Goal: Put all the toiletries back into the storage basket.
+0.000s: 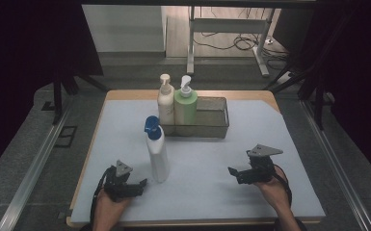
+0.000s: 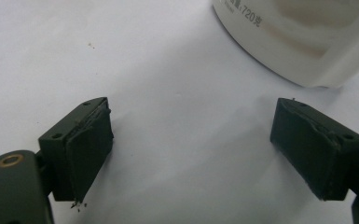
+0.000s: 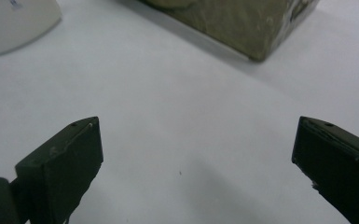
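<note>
Near the front edge of the bench (image 1: 289, 202), toward its left corner, the left gripper (image 1: 139, 184) lies low over the white mat, held in a hand (image 1: 110, 206) that comes in from below. Its fingers (image 2: 81, 149) stand wide apart with nothing between them, only bare mat. Toward the front right, the right gripper (image 1: 232, 172) is held by the other hand (image 1: 273, 188), and its fingers (image 3: 65, 168) are likewise spread with nothing between them, pointing toward the middle of the bench.

Just beyond the left gripper stands the white bottle with a blue pump (image 1: 156, 150), upright on the mat, a little left of the bench's centre and apart from both grippers. Its base shows close ahead in the left gripper view (image 2: 298, 42).

Farther back, near the rear edge, a mesh basket (image 1: 211, 124) holds two upright bottles at its left end: a cream pump bottle (image 1: 165, 101) and a green pump bottle (image 1: 185, 103), side by side.
</note>
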Demonstrator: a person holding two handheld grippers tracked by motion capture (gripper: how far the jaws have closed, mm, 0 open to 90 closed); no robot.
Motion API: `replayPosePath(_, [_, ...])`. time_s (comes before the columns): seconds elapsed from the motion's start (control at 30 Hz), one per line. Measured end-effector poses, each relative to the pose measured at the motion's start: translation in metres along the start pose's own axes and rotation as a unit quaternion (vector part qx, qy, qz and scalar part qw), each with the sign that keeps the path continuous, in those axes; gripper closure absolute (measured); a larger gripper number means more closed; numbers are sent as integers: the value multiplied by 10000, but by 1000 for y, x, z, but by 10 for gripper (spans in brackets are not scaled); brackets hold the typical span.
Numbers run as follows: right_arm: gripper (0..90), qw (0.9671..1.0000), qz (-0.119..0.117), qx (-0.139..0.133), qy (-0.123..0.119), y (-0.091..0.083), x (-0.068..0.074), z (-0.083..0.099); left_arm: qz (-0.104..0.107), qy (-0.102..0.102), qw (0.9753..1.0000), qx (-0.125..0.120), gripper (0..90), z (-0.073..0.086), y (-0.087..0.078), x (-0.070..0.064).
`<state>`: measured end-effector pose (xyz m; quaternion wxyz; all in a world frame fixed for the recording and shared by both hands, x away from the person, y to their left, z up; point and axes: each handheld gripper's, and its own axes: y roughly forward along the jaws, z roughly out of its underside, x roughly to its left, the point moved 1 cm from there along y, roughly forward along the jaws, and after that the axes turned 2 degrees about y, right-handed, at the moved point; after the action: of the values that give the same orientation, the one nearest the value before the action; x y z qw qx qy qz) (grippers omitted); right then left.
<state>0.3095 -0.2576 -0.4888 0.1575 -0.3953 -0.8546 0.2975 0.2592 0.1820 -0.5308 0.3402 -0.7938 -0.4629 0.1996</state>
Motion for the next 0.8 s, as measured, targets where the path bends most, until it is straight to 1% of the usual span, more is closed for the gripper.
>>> replayPosePath(0.03, [20, 10000, 15, 31, 71, 2, -1, 6, -17, -25, 10000, -26, 157, 0, -1, 1])
replayPosePath(0.07, [20, 10000, 15, 31, 71, 2, -1, 6, -17, -25, 10000, -26, 169, 0, -1, 1])
replayPosePath(0.2, [26, 9998, 33, 90, 194, 3, -3, 16, 56, -59, 9999, -99, 233, 0, -2, 2])
replayPosePath(0.23, [27, 9997, 42, 111, 216, 4, -3, 18, 90, -27, 9999, -114, 246, 0, -3, 2])
replayPosePath(0.3, [27, 9997, 70, 133, 195, 5, -4, 20, 76, 4, 9999, -120, 254, 0, -3, 1])
replayPosePath(0.33, [27, 9996, 87, 195, 187, 7, -4, 24, 46, 72, 9999, -139, 299, 0, -5, 1])
replayPosePath(0.37, [27, 9995, 92, 218, 218, 7, -4, 25, 37, 76, 9998, -177, 314, 0, -6, 2])
replayPosePath(0.43, [28, 9995, 107, 228, 203, 8, -5, 27, 128, -5, 9995, -291, 378, -1, -10, 3])
replayPosePath(0.47, [28, 9995, 107, 228, 203, 8, -5, 27, 128, -5, 9995, -291, 406, -1, -10, 3])
replayPosePath(0.5, [29, 9994, 138, 253, 192, 9, -5, 29, 182, -32, 9991, -379, 435, -3, -13, 5])
replayPosePath(0.53, [29, 9994, 138, 253, 192, 9, -5, 29, 182, -32, 9991, -379, 462, -3, -13, 5])
replayPosePath(0.57, [32, 9994, 165, 264, 155, 10, -5, 30, 300, -87, 9987, -391, 495, -4, -15, 5])
replayPosePath(0.6, [32, 9993, 171, 278, 160, 10, -5, 30, 350, -93, 9986, -376, 525, -4, -16, 5])
replayPosePath(0.67, [34, 9992, 185, 294, 177, 10, -5, 30, 500, -144, 9980, -365, 627, -5, -16, 5])
replayPosePath(0.7, [35, 9993, 188, 278, 173, 10, -5, 31, 557, -150, 9977, -342, 674, -6, -16, 4])
replayPosePath(0.73, [35, 9993, 188, 278, 173, 10, -5, 31, 557, -150, 9977, -342, 728, -6, -16, 4])
replayPosePath(0.77, [36, 9993, 192, 265, 186, 10, -6, 31, 621, -145, 9975, -320, 728, -7, -15, 4])
replayPosePath(0.8, [38, 9993, 204, 254, 193, 9, -7, 32, 707, -91, 9971, -266, 823, -9, -15, 1])
